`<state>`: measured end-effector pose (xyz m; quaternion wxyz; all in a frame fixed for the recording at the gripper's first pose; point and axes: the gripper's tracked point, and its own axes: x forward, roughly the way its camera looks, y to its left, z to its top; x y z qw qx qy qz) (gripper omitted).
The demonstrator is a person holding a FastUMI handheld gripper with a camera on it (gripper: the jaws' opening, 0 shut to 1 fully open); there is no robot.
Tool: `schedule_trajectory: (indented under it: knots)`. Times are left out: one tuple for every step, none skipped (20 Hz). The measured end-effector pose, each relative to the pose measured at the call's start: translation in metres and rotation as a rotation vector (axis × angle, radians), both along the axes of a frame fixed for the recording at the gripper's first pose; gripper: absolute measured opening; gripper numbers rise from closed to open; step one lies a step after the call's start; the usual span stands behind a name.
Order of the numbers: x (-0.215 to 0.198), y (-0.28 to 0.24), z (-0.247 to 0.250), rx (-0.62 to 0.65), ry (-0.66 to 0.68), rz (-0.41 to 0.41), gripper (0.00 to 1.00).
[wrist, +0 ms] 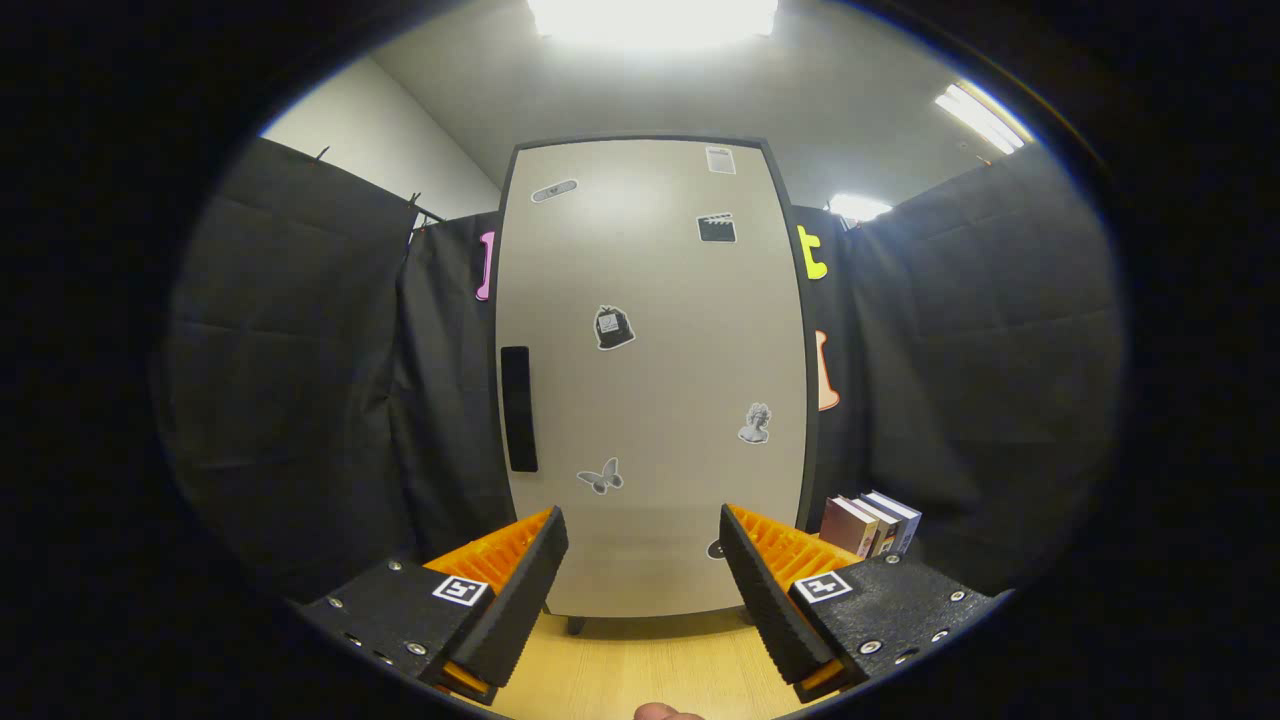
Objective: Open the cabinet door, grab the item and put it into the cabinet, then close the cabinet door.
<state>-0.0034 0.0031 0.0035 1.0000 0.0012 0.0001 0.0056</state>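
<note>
The claw (643,540) is open, with a wide gap between its two fingers and nothing held in it. Straight ahead stands the cabinet (650,380), a tall pale box with a dark frame. Its door (660,300) is shut. A black handle (518,408) runs up and down near the left edge of the door, a bit above the left finger. Small stickers dot the door, such as a butterfly (601,477) low down and a bag (613,327) near the middle. The cabinet stands on a wooden top (640,660) on short dark feet. To the right of the cabinet, just past the right finger, a few books (868,523) stand in a row. Black cloth (300,380) hangs on both sides and behind. Nothing sits between the fingers and the door. A fingertip (660,712) peeks in at the near edge.
</note>
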Motion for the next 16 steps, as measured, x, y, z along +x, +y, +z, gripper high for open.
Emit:
schedule_trajectory:
  knots:
    - [-0.001, 0.001, 0.001, 0.003, -0.001, 0.002, 0.95]
    - [0.0, 0.001, 0.001, 0.002, -0.002, 0.004, 0.95]
    - [0.0, 0.001, -0.001, 0.0, 0.0, 0.005, 0.95]
    - [0.0, 0.001, -0.002, -0.002, 0.004, 0.006, 0.95]
    - [0.001, 0.001, -0.003, -0.003, 0.007, 0.008, 0.95]
    - [0.001, 0.002, -0.003, -0.002, 0.008, 0.008, 0.95]
    - [0.001, 0.002, -0.003, -0.002, 0.008, 0.007, 0.95]
    - [0.002, 0.003, -0.003, -0.002, 0.009, 0.008, 0.95]
    - [0.003, 0.002, -0.004, 0.0, 0.011, 0.009, 0.95]
    - [0.004, 0.003, -0.004, 0.0, 0.013, 0.012, 0.95]
    - [0.006, 0.003, -0.005, -0.002, 0.015, 0.014, 0.95]
    - [0.007, 0.004, -0.005, -0.004, 0.017, 0.015, 0.95]
    - [0.008, 0.006, -0.004, -0.003, 0.016, 0.018, 0.95]
    - [0.009, 0.008, -0.003, -0.001, 0.017, 0.021, 0.95]
    - [0.012, 0.009, -0.003, 0.001, 0.018, 0.024, 0.95]
    - [0.015, 0.011, -0.002, 0.001, 0.021, 0.028, 0.95]
